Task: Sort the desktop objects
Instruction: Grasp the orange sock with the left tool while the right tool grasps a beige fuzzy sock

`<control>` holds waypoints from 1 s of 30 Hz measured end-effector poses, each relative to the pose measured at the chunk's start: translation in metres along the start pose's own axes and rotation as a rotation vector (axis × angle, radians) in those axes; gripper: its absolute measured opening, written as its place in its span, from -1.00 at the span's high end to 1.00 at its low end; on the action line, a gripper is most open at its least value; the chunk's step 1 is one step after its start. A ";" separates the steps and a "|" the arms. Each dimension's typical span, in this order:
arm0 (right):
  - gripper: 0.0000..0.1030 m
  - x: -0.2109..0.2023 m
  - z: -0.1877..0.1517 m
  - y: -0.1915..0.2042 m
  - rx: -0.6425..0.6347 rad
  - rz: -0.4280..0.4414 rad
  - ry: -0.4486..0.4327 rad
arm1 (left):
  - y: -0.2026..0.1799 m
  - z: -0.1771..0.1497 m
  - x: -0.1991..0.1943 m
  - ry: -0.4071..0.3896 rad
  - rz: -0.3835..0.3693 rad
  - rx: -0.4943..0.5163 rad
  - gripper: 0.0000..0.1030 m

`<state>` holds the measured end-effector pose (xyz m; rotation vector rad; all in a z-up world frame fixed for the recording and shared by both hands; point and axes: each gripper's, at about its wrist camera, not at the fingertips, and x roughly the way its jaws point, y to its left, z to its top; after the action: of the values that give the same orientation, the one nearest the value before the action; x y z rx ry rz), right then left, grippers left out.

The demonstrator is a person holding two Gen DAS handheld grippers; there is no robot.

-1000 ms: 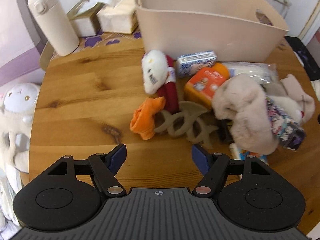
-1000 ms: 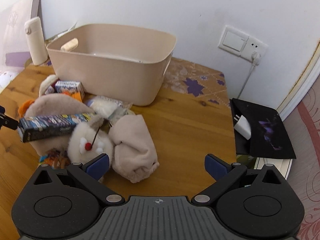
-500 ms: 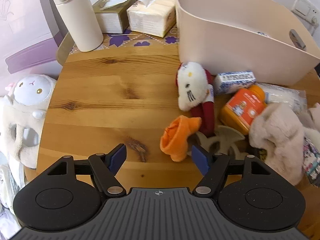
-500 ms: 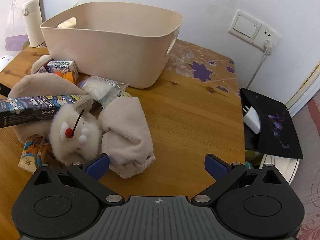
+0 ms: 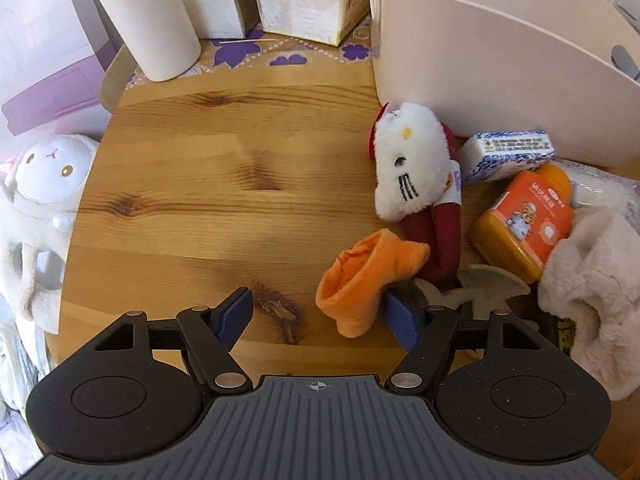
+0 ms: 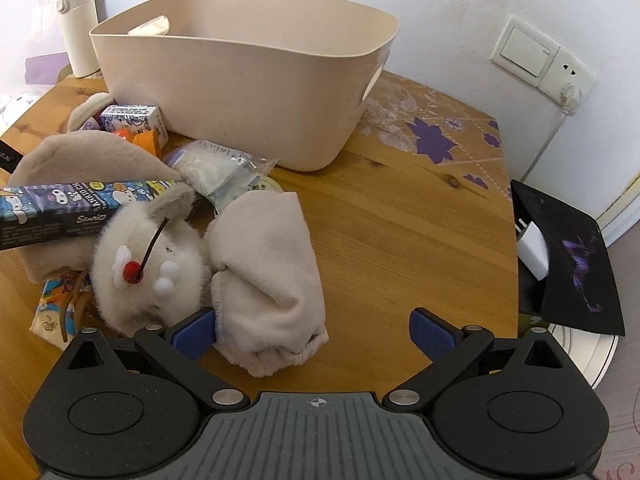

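A beige bin (image 5: pixel 480 52) stands at the back of the wooden table (image 5: pixel 200 184); it also shows in the right wrist view (image 6: pixel 240 80). In front of it lies a pile: a white cat plush (image 5: pixel 408 160), an orange sock (image 5: pixel 368 280), an orange bottle (image 5: pixel 524 220), a blue-white box (image 5: pixel 508 152), a beige fluffy cloth (image 5: pixel 592 280). My left gripper (image 5: pixel 320 316) is open and low, with the orange sock against its right finger. My right gripper (image 6: pixel 314 332) is open, with a beige sock (image 6: pixel 268 276) between its fingers, next to a fluffy plush (image 6: pixel 148 272) and a dark Sanrio box (image 6: pixel 80 204).
A white thermos (image 5: pixel 148 20) and tissue packs (image 5: pixel 308 4) stand at the table's back left. A white lamb plush (image 5: pixel 44 184) sits off the left edge. A black mat with a white charger (image 6: pixel 560 256) lies off the right edge. A wall socket (image 6: pixel 560 80) is behind.
My left gripper has swung left and come closer, so the orange sock now lies by its right finger. My right gripper has moved forward and lower onto the beige sock.
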<state>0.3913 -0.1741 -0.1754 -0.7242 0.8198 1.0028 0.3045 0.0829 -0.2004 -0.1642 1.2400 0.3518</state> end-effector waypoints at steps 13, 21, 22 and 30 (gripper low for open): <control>-0.74 0.016 0.002 0.004 -0.037 0.051 0.018 | -0.001 0.005 0.007 -0.031 -0.061 0.016 -0.32; 0.12 0.022 0.000 0.006 0.005 0.087 0.038 | -0.002 0.003 0.005 -0.052 -0.078 0.043 -0.04; 0.16 0.021 0.000 0.006 0.008 0.089 0.038 | -0.002 0.003 0.006 -0.056 -0.081 0.050 0.07; 0.39 0.010 -0.008 0.008 0.030 0.067 0.042 | -0.008 0.000 0.006 -0.072 -0.098 0.097 0.59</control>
<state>0.3849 -0.1731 -0.1892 -0.6981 0.8987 1.0366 0.3090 0.0759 -0.2064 -0.1269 1.1705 0.2105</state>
